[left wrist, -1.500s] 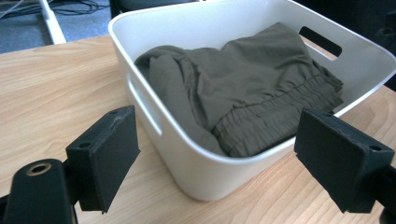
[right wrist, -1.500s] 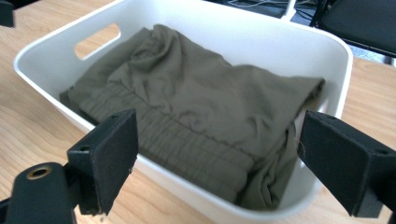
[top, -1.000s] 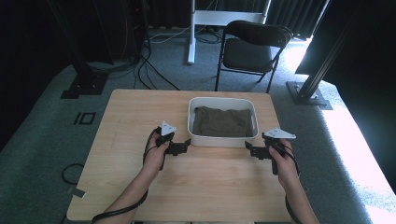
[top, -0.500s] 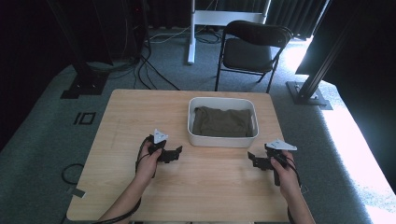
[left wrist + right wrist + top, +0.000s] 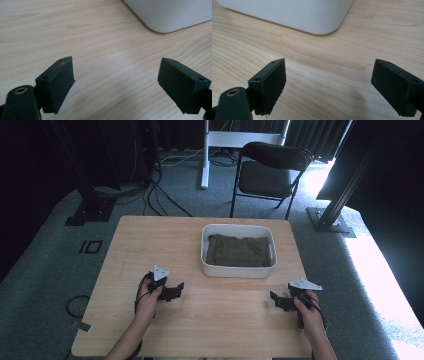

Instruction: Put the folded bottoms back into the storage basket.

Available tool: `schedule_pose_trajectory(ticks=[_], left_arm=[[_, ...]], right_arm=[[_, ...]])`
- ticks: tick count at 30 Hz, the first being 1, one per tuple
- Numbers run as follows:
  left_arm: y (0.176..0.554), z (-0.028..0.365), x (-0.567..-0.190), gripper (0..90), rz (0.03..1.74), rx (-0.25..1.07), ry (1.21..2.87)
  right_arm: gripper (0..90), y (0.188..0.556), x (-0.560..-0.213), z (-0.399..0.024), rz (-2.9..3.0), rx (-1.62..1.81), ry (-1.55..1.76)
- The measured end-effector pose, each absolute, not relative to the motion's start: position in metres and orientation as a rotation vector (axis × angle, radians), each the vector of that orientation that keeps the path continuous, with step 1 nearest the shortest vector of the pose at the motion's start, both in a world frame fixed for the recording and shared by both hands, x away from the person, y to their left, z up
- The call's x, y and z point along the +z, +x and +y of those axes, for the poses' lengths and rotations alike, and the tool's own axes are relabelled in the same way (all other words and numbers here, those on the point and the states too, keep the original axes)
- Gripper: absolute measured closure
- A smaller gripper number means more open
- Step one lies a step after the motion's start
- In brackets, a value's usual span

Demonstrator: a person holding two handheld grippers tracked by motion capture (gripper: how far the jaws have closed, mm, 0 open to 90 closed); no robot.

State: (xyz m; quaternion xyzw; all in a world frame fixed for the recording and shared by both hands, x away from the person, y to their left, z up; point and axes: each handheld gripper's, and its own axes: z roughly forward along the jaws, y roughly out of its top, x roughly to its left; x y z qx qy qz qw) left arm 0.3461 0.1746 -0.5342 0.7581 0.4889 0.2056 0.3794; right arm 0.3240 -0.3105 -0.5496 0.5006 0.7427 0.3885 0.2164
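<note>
A white rectangular bin (image 5: 238, 271) stands on the wooden table (image 5: 150, 240), with a folded olive-green cloth (image 5: 237, 251) lying inside it. My left gripper (image 5: 178, 287) rests low over the table to the bin's near left, jaws wide open with nothing between them. In the left gripper view the left gripper (image 5: 116, 82) faces bare wood, with a corner of the bin (image 5: 170, 15) at the top right. My right gripper (image 5: 273, 298) sits near the bin's near right, also open and empty. In the right gripper view the right gripper (image 5: 329, 82) points at the bin (image 5: 294, 15) wall.
A black folding chair (image 5: 272, 172) stands beyond the table's far edge. Cables (image 5: 160, 185) and stand bases lie on the grey carpet around it. A black frame post (image 5: 345, 195) rises at the right. Bare wood stretches between the two grippers.
Both hands have drawn back from the bin toward the near edge and sunk lower, the left drifting left and the right drifting right. The jaws of both stay open.
</note>
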Motion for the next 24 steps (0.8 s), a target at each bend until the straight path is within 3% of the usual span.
schedule_pose_trajectory(ticks=[12, 24], left_arm=[[0.327, 0.202, -0.539, 15.1, 1.330, 0.496, 1.919], [0.311, 0.238, -0.547, 15.1, 1.481, 0.575, 1.921]], right_arm=[[13.4, 0.313, -0.556, -0.319, 2.051, 1.049, 1.414], [13.4, 0.304, -0.561, -0.332, 2.032, 0.927, 1.490]])
